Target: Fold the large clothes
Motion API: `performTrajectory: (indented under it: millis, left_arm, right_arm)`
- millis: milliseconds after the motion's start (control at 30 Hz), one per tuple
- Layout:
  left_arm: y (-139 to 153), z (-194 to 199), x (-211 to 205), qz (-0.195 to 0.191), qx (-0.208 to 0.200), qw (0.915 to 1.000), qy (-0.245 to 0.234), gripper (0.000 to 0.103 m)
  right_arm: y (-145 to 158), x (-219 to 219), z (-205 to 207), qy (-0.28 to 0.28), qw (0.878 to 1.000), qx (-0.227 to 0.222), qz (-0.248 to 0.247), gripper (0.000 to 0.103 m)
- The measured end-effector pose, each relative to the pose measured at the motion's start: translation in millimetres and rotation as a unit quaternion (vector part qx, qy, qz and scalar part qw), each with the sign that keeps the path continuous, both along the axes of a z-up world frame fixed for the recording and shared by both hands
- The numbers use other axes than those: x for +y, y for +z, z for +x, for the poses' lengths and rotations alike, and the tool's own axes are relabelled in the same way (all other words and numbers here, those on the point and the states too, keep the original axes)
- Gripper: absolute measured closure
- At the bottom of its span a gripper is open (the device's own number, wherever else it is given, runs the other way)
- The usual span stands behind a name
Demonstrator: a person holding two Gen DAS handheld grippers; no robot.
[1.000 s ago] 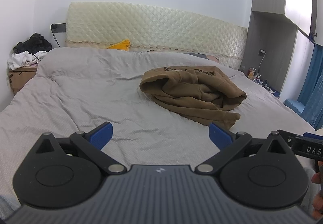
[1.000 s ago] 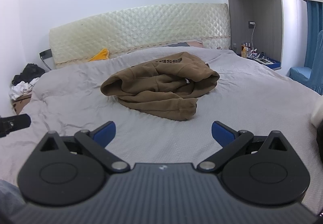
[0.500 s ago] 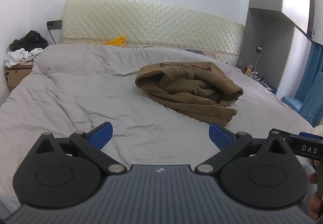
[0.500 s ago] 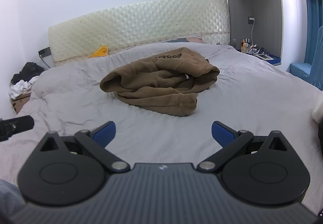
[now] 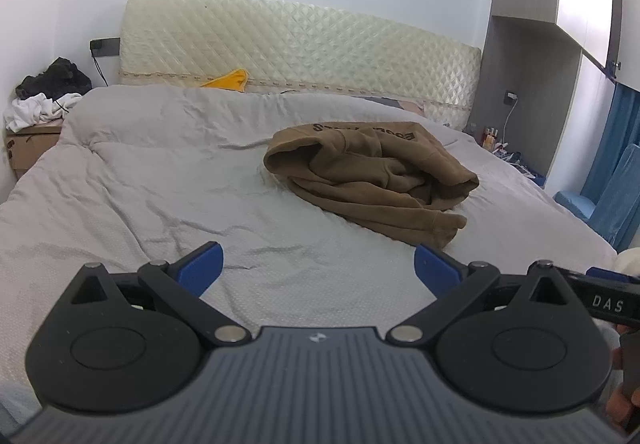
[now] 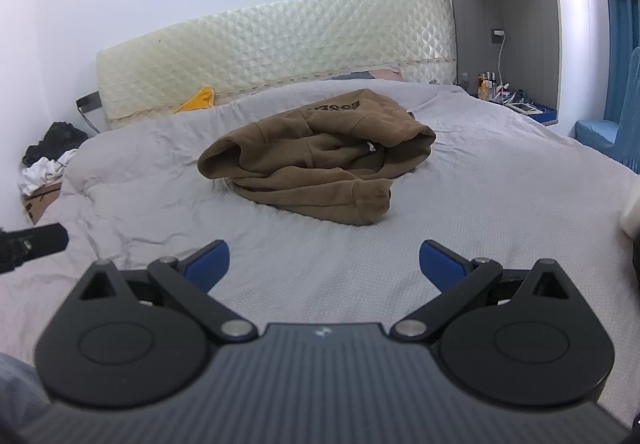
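Note:
A brown hoodie [image 5: 372, 172] with black lettering lies crumpled in a heap on the grey bedspread [image 5: 168, 196], right of centre in the left wrist view. It also shows in the right wrist view [image 6: 316, 160], ahead at centre. My left gripper [image 5: 318, 264] is open and empty, above the bedspread short of the hoodie. My right gripper [image 6: 324, 262] is open and empty, also short of the hoodie's near cuff.
A quilted cream headboard [image 5: 296, 52] backs the bed. A yellow cloth [image 5: 230, 78] lies by it. A bedside box with black and white clothes [image 5: 44, 96] stands at left. Shelves with small bottles [image 6: 496, 84] and blue curtains [image 5: 616, 164] are at right.
Both grippers have moved forward toward the hoodie, which looks larger and nearer. Both have stayed open.

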State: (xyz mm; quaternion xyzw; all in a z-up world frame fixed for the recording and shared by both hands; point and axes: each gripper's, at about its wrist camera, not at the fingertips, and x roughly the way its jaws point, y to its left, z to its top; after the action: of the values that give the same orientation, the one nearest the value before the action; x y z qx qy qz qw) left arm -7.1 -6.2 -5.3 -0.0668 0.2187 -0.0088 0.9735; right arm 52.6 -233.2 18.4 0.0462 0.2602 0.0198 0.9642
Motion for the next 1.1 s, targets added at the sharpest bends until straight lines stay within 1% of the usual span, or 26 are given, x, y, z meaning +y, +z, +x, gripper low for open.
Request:
performTrajectory:
  millis: [100,333,500,633,767,867,1100]
  left_arm:
    - [-1,1,-1,0.002,-0.002,1.0000,-0.001,0.000]
    - [-2,0,-2,0.000,-0.001,1.0000,-0.006,0.000]
    - [-2,0,-1,0.000,-0.002,1.0000,-0.007,0.000]
    - [-3,8,1,-0.001,0.009,0.9999,-0.006,0.000]
    - [-3,16,4,-0.003,0.016,0.9999,-0.003,0.000]
    - [-3,21,3,0.004,0.015,0.9999,-0.006,0.000]
    - [-7,50,2,0.002,0.026,0.9994,-0.022,0.000]
  right_arm:
    - [0,-1,-4,-0.002,1.000,-0.009,-0.002,0.000]
    - [0,-4,-6,-0.002,1.000,-0.002,0.014,0.000]
    - [2,-2,-6,0.000,1.000,-0.008,0.009,0.000]
    - [-2,-2,1,0.005,1.000,0.001,0.008,0.000]
    - [-1,-7,3,0.003,1.000,-0.006,0.013,0.000]
    - [-2,-7,6,0.003,1.000,-0.003,0.016,0.000]
    - [-3,-4,27,0.003,1.000,0.002,0.014,0.000]
